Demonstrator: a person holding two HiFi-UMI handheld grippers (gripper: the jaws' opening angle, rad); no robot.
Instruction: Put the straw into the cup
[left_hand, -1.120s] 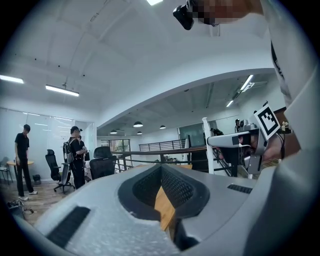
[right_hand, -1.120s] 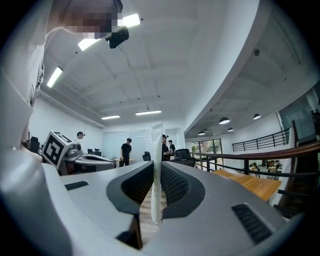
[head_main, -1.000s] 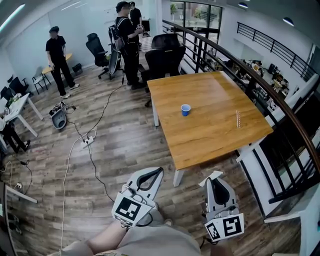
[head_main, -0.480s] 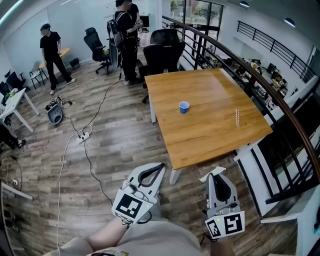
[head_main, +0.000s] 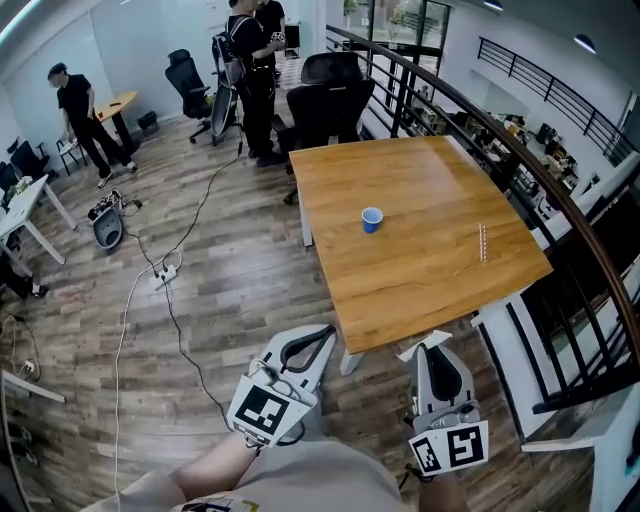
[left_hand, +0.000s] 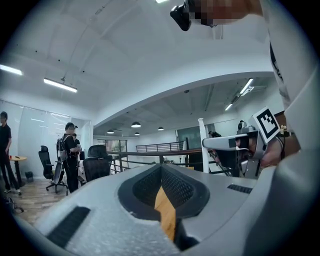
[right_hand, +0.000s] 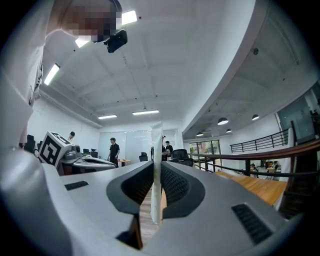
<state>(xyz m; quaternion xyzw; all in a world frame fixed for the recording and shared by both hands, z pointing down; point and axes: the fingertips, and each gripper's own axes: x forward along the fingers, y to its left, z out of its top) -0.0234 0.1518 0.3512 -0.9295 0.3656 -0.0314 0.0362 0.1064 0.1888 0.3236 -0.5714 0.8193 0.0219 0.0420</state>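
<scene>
The small blue cup (head_main: 372, 219) stands upright near the middle of the wooden table (head_main: 420, 270). A pale striped straw (head_main: 483, 243) lies flat near the table's right edge, well apart from the cup. Both grippers hang low, short of the table's near corner and over the floor. My left gripper (head_main: 322, 336) is shut with nothing in it; in its own view the jaws (left_hand: 161, 166) meet at the tip. My right gripper (head_main: 432, 346) is shut on a thin white paper strip (right_hand: 156, 170), which sticks up past the tips (head_main: 421, 350).
Black office chairs (head_main: 330, 105) stand at the table's far side. A dark railing (head_main: 560, 215) runs along its right. Cables (head_main: 175, 300) and a power strip lie on the wooden floor at left. People (head_main: 250, 60) stand at the back of the room.
The head view has shifted slightly and the table sits a little nearer. The person at the far left has walked further away. Both grippers stay shut, almost unmoved.
</scene>
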